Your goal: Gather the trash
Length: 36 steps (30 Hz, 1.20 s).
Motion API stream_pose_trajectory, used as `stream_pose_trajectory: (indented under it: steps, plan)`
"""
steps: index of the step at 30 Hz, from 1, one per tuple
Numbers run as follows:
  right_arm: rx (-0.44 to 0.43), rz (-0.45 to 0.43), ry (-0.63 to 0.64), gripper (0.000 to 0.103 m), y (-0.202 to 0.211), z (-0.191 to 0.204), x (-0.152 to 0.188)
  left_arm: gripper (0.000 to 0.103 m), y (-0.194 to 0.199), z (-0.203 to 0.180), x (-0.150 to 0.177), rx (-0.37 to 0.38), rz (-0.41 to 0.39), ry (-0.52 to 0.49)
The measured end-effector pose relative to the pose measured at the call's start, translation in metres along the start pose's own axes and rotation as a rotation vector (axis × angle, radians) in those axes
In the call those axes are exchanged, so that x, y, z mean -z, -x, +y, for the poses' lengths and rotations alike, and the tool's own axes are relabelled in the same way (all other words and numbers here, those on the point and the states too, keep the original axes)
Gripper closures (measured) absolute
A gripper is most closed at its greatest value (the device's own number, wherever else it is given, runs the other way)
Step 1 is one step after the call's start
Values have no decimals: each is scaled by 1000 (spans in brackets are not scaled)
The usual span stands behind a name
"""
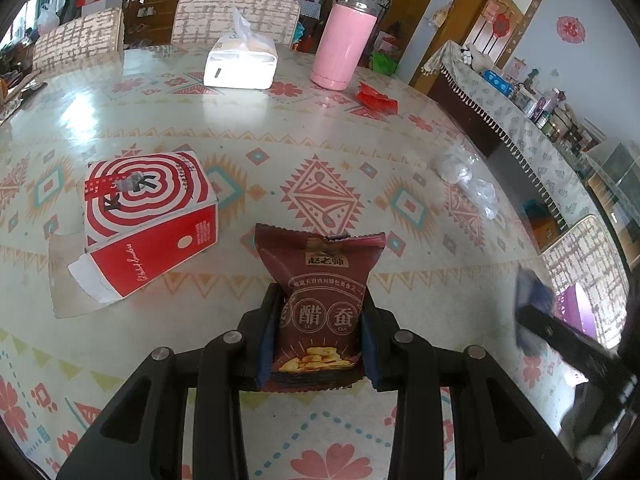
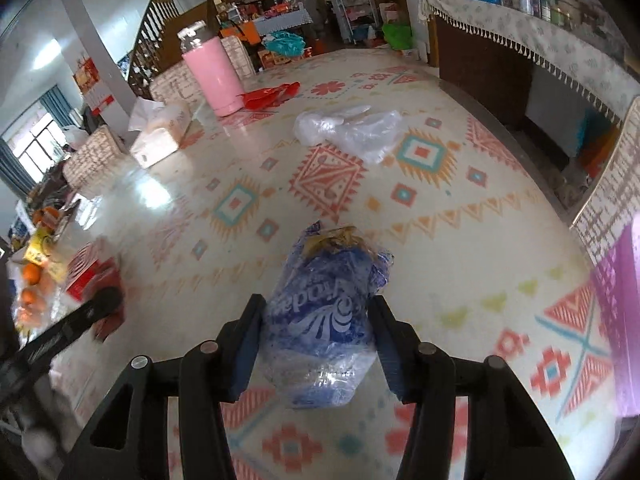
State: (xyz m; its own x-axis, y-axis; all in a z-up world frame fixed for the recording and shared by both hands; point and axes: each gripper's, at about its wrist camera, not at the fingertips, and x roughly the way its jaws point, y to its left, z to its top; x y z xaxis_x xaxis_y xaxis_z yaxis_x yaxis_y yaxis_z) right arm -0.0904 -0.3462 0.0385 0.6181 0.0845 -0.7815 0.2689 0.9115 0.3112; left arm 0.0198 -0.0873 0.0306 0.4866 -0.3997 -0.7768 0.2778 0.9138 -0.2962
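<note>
My left gripper [image 1: 320, 316] is shut on a dark red snack wrapper [image 1: 320, 280] and holds it upright above the patterned table [image 1: 248, 120]. My right gripper [image 2: 318, 328] is shut on a crumpled blue plastic wrapper [image 2: 324, 320], held above the table [image 2: 460, 240]. A clear plastic bag [image 2: 352, 130] lies farther out; it also shows in the left wrist view [image 1: 464, 178]. A red wrapper [image 1: 376, 98] lies by the pink bottle; the right wrist view shows it too [image 2: 268, 96]. The right gripper appears blurred at the right edge of the left wrist view [image 1: 560, 328].
A red and white box [image 1: 148, 220] lies at the left. A white tissue pack [image 1: 240, 64] and a pink bottle [image 1: 344, 40] stand at the far side. Chairs [image 1: 236, 16] ring the table. Oranges [image 2: 32, 276] sit at the left edge. A sideboard [image 1: 520, 132] stands to the right.
</note>
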Motion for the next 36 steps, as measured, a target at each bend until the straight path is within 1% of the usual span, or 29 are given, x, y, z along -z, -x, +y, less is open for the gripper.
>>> stream_pose_trajectory:
  steps: [3,6,8,12,19,22,23,28,32,36]
  plan:
    - [-33,-15,-18,46,19,-8,15,69,0,-2,1,9,-1,-8]
    - [-59,-42,-51,46,44,-23,29,69,0,-4,2,19,-4,-21]
    - [-61,-71,-72,46,65,-37,40,69,-1,-6,3,21,-7,-32]
    - [-37,-132,-138,46,111,-76,63,69,-5,-12,7,13,-3,-52]
    - [45,-241,-292,46,190,-172,111,69,-8,-31,14,14,-1,-101]
    - [70,-275,-352,46,212,-206,128,69,-7,-40,17,-3,4,-110]
    - [73,-281,-364,46,216,-215,133,69,-6,-45,19,-8,6,-111]
    - [82,-308,-433,46,235,-258,165,69,6,-68,29,24,25,-101]
    - [94,-332,-490,46,245,-288,189,69,14,-95,37,46,28,-118]
    - [112,-349,-541,45,254,-315,205,69,15,-125,47,77,42,-154]
